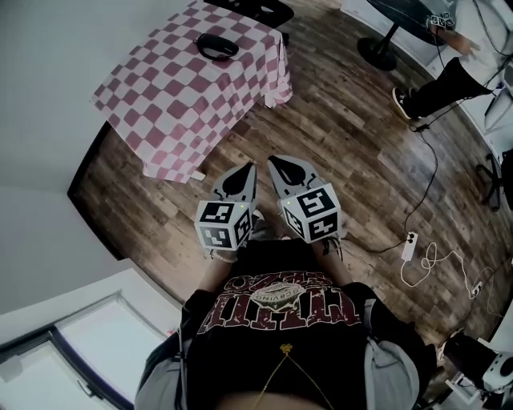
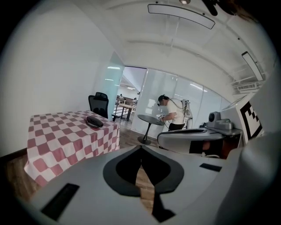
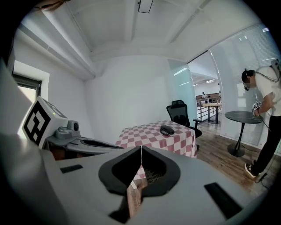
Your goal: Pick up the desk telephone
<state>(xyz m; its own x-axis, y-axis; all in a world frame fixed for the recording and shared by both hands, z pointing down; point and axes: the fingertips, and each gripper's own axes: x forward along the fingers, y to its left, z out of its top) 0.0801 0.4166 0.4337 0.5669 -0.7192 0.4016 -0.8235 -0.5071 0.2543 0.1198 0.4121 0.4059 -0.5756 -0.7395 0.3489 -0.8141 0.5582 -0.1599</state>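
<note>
The desk telephone [image 1: 217,46] is black and lies near the far end of a table [image 1: 176,112] covered with a pink-and-white checked cloth. It also shows small and distant in the left gripper view, telephone [image 2: 94,121], and in the right gripper view, telephone [image 3: 167,129]. My left gripper [image 1: 247,167] and right gripper [image 1: 273,159] are side by side over the wooden floor, a good step short of the table's near corner. Both point toward the table [image 3: 149,137]. Each has its jaws shut with nothing between them, as seen on the left gripper [image 2: 141,147] and right gripper [image 3: 141,147].
A black office chair [image 1: 256,10] stands behind the table. At the right are a round pedestal table [image 1: 377,52] and a person [image 1: 437,88]. A white power strip [image 1: 409,244] with cables lies on the floor at the right. A white wall runs along the left.
</note>
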